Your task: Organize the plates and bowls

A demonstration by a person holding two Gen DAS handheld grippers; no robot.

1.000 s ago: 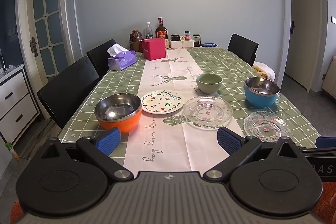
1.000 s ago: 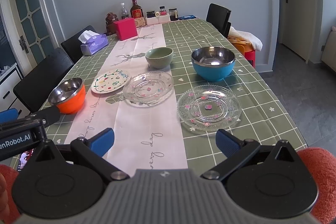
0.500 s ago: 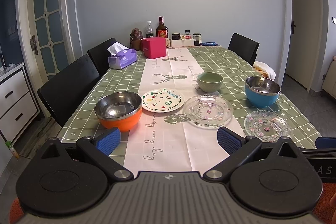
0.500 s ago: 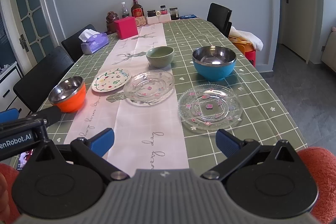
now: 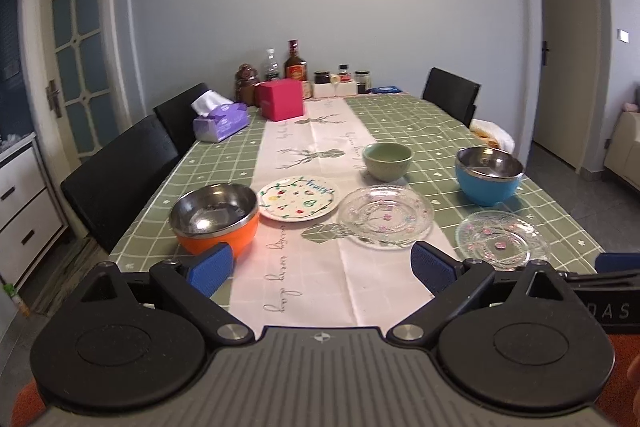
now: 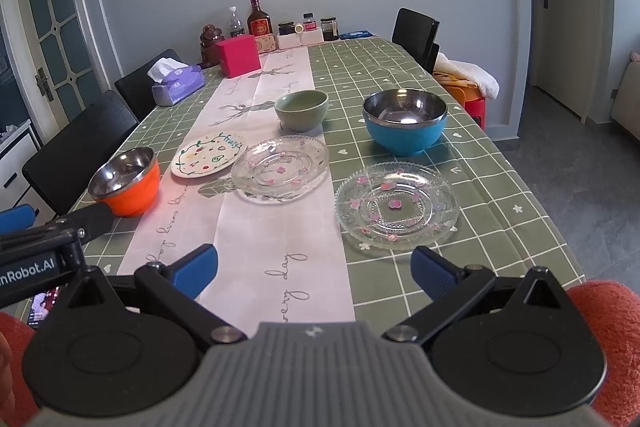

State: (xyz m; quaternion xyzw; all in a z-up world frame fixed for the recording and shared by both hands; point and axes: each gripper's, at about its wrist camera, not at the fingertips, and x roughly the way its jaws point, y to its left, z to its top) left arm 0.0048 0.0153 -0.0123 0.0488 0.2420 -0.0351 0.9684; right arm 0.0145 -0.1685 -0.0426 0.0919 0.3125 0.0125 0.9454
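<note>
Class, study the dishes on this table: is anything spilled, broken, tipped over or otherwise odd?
Nothing stands out. The orange bowl, green bowl and blue bowl sit upright and look empty; the painted plate and both glass plates lie flat, unstacked, with no visible cracks or spills.

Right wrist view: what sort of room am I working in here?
Most likely a home dining room: a long table under a green checked cloth, black dining chairs along its sides, and bottles and jars at its far end by the wall.
</note>
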